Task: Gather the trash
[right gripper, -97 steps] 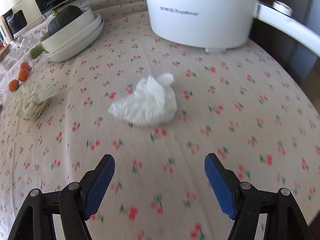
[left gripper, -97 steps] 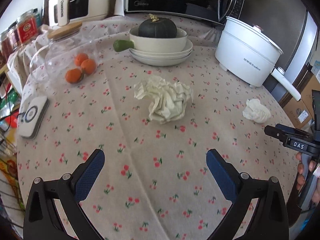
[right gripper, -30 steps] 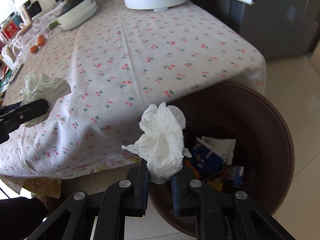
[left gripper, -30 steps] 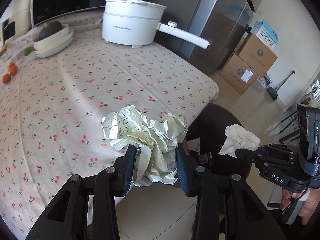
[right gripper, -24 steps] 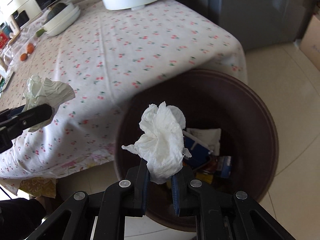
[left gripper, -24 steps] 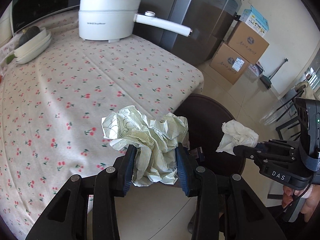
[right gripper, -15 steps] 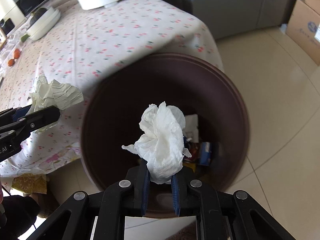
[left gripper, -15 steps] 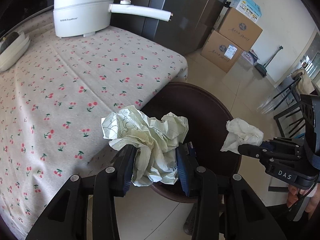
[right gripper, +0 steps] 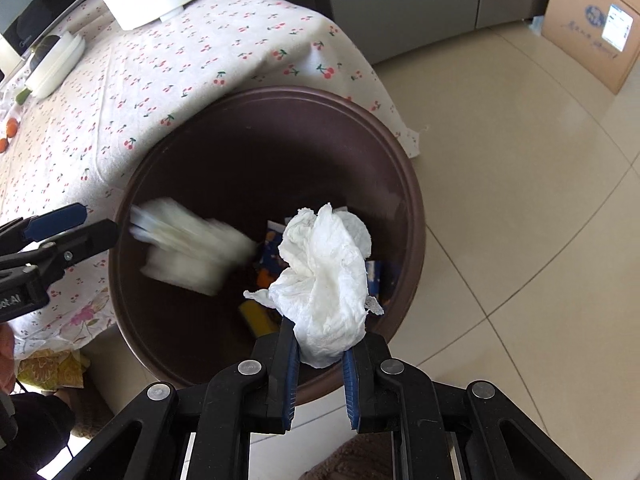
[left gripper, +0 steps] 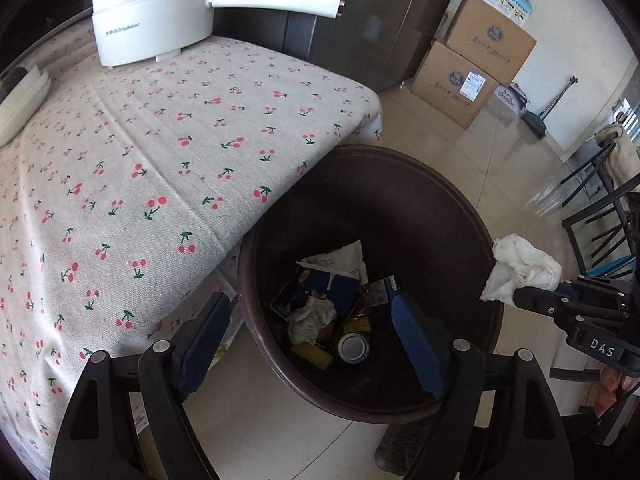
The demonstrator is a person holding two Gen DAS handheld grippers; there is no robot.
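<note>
A dark brown bin (left gripper: 400, 184) stands on the floor against the table's corner, with rubbish at its bottom. My left gripper (left gripper: 308, 304) hangs over the bin's near side, its jaws opening with nothing between them. In the right wrist view a pale crumpled paper wad (right gripper: 188, 248) is a blur falling inside the bin (right gripper: 416, 208), just past the left gripper (right gripper: 96, 222). My right gripper (right gripper: 322, 344) is shut on a white tissue (right gripper: 328, 280) above the bin's near edge. The left wrist view shows that tissue (left gripper: 520, 268) and the right gripper (left gripper: 520, 300) over the bin's right rim.
The table with its cherry-print cloth (left gripper: 140, 160) fills the left; a white electric pot (left gripper: 152, 12) with a long handle stands at its back. Cardboard boxes (left gripper: 472, 68) sit on the tiled floor by a grey cabinet. A black chair frame (left gripper: 600, 216) is at far right.
Both grippers have moved from the table's edge to over the bin. The left jaws have spread and the paper wad has dropped out. The right gripper still holds the tissue.
</note>
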